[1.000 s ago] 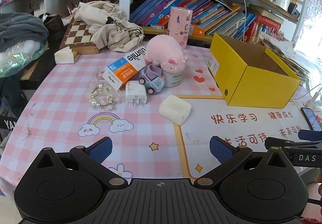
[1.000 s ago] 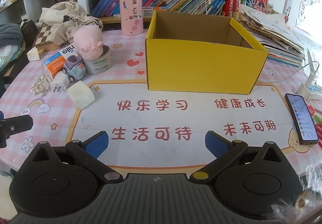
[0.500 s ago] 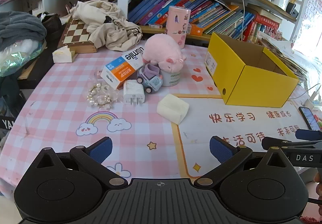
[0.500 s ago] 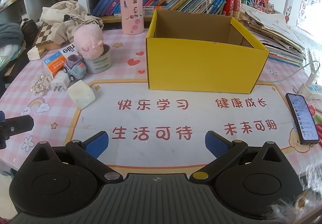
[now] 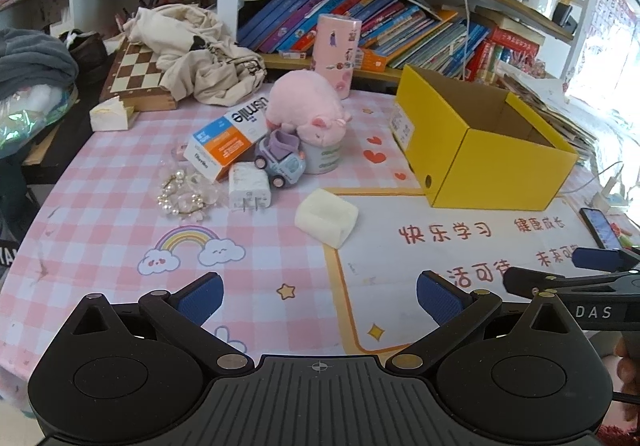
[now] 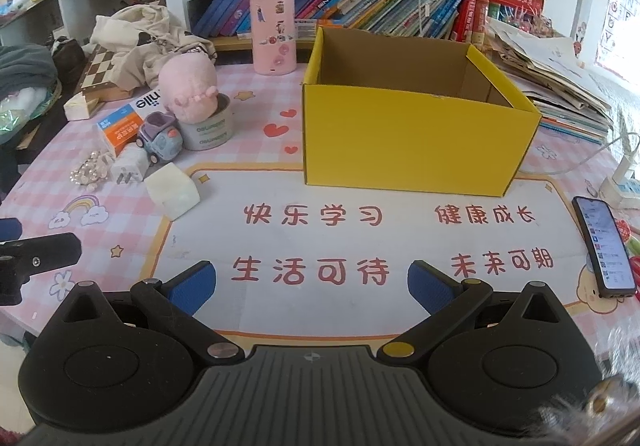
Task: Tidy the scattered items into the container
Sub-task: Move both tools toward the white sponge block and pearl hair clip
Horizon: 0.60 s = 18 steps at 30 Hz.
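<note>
Both grippers low over near tabletop (image 6: 320, 242), left gripper (image 5: 318, 292) and right gripper (image 6: 312, 282) fingers apart, empty. Beyond: white block (image 5: 326, 217), charger (image 5: 249, 185), beads (image 5: 180, 193), toy car (image 5: 280, 157), carton (image 5: 228, 139), pink plush (image 5: 304, 109) on tin (image 5: 326, 159). Farther right, yellow box (image 6: 412, 137) apparently empty. Tidying seemingly not begun.

Phone (image 6: 603, 246) lies on the mat (image 6: 360, 242) at the right edge. Chessboard (image 5: 134, 73) at the table's back left, beige cloth (image 5: 196, 53) heaped on its corner. Pink cylinder (image 6: 273, 31) upright before the books (image 6: 360, 1). Paper stack (image 6: 556, 85) right of the box, power strip (image 6: 622, 187) near the phone.
</note>
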Each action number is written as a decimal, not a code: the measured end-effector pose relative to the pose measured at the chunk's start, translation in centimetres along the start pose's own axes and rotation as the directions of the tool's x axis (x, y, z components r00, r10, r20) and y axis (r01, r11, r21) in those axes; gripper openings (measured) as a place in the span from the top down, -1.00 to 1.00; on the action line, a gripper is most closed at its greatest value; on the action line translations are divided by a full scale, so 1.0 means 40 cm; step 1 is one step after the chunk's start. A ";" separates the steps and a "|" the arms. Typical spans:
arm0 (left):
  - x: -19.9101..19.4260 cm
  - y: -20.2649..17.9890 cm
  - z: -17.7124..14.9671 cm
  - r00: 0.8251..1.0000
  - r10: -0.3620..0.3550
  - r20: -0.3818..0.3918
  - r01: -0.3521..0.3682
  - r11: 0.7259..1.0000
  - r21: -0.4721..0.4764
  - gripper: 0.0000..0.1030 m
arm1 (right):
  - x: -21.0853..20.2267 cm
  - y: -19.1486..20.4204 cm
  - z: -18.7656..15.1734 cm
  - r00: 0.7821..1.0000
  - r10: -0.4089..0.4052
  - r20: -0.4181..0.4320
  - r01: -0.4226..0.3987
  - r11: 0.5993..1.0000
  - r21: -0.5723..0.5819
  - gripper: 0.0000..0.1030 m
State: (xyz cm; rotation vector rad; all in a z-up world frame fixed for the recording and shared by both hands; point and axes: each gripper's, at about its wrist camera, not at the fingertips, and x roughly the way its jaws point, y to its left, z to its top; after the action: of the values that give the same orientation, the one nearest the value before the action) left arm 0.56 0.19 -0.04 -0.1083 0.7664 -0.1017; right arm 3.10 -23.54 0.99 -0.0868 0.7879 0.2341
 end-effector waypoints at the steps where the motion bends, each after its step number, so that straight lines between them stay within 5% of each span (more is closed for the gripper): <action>1: -0.001 0.000 0.000 1.000 -0.001 0.004 0.001 1.000 0.001 -1.00 | -0.003 0.001 0.000 1.000 0.003 0.005 -0.003 1.000 -0.005 -1.00; 18: -0.005 0.040 0.000 0.998 -0.047 0.043 0.052 0.990 -0.129 -1.00 | 0.001 0.023 0.023 0.997 0.077 0.022 -0.075 0.994 -0.080 -1.00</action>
State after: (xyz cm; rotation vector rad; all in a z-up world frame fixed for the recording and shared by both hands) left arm 0.48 1.78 -0.12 -0.2526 0.7305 -0.0967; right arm 3.57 -22.47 1.61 -0.1289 0.7572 0.3379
